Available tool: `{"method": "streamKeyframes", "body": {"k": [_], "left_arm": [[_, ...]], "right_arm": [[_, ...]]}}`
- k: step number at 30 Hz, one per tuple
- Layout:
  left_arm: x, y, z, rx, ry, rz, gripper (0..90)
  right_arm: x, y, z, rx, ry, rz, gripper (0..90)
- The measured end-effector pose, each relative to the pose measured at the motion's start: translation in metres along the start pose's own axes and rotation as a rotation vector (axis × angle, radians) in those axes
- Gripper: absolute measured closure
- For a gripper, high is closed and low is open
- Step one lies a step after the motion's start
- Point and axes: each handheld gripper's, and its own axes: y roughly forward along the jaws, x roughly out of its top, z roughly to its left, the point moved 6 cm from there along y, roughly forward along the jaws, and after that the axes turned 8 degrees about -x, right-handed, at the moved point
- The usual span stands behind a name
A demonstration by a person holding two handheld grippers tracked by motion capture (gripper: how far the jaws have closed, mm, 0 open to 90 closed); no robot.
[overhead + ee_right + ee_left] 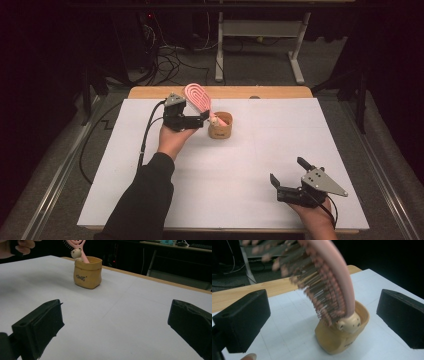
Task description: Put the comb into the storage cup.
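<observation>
The left gripper [206, 116] sits at the far left of the white table [250, 165], just beside the hairbrush [198, 100], its jaws spread wide and clear of the brush. In the left gripper view the hairbrush [329, 282] rises between those two black jaws without either one touching it.

The hairbrush stands handle-down in the small pot [220, 126], near the middle of the table's far edge. Its long axis runs from the pot up and to the left in the high view, so the head tilts out over the left gripper. The brush is pink, with an oval head cut through by long slots. Its bristles [312, 285] are dark with pale pink tips and face the left gripper.

The pot is tan and shaped like a little sack with a rolled rim. A small cream bear figure [348, 324] sits at its rim, touching the brush handle. In the right gripper view the pot [87, 272] carries a short dark word on its front, too small to read.

The right gripper [289, 173] rests near the table's front right corner, well apart from the pot, jaws spread with nothing between them.
</observation>
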Motion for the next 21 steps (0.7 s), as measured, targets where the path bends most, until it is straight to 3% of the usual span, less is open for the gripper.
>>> {"method": "streamKeyframes", "body": {"k": [12,16,21], "left_arm": [[-0.038,-0.025,-0.010,-0.028,0.026,-0.020,0.0],[-0.053,-0.038,-0.016,-0.013,0.044,-0.018,0.0],[-0.071,-0.057,-0.022,-0.026,0.059,-0.024,0.0]], "right_arm": [[-0.002,0.001,0.001,0.000,-0.007,0.010,0.1],[-0.002,0.000,0.001,-0.001,-0.007,0.010,0.1],[-0.004,-0.001,0.000,-0.003,-0.002,0.013,0.1]]}}
